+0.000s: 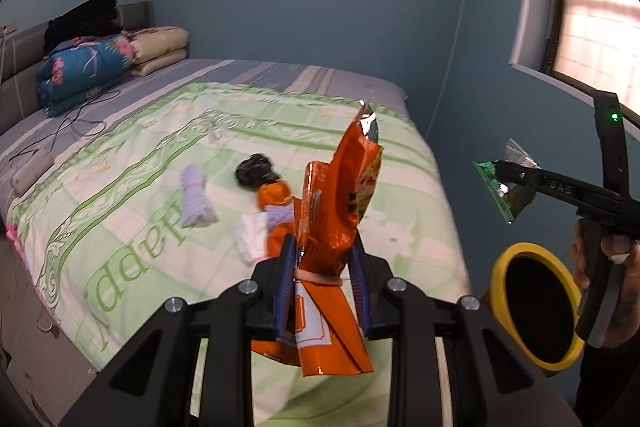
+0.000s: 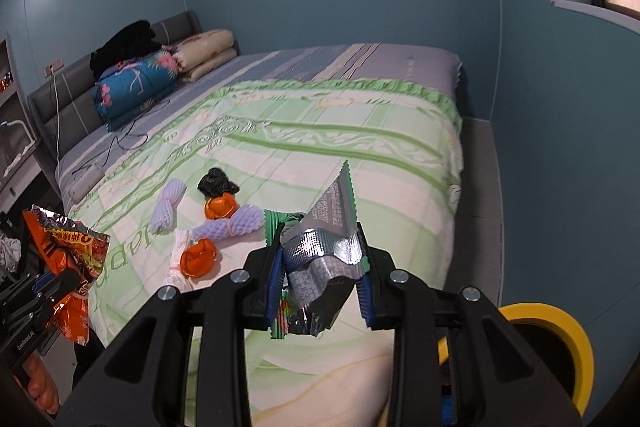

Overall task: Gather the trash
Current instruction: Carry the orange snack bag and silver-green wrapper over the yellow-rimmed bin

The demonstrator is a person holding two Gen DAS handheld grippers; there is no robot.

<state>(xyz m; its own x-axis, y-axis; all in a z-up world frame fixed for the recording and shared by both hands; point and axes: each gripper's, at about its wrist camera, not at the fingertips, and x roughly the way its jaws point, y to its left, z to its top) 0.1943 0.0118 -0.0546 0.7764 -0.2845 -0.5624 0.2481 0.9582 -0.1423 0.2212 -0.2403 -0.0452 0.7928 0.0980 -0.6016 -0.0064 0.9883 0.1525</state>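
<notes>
My left gripper (image 1: 323, 267) is shut on an orange snack bag (image 1: 340, 211) and holds it above the bed's near edge; the bag also shows in the right wrist view (image 2: 70, 251). My right gripper (image 2: 320, 279) is shut on a green and silver wrapper (image 2: 324, 251), which also shows in the left wrist view (image 1: 508, 183), above a yellow-rimmed bin (image 1: 536, 307) (image 2: 560, 339). On the green quilt (image 2: 360, 147) lie purple foam nets (image 2: 168, 203), a black bag (image 2: 216, 183), orange wrappers (image 2: 198, 257) and a white piece (image 2: 178, 259).
Folded blankets (image 1: 84, 71) and black clothes (image 1: 84, 19) are piled at the headboard. Cables and a power strip (image 1: 32, 171) lie at the bed's far left. Blue walls stand behind the bed, with a window (image 1: 592, 11) on the right.
</notes>
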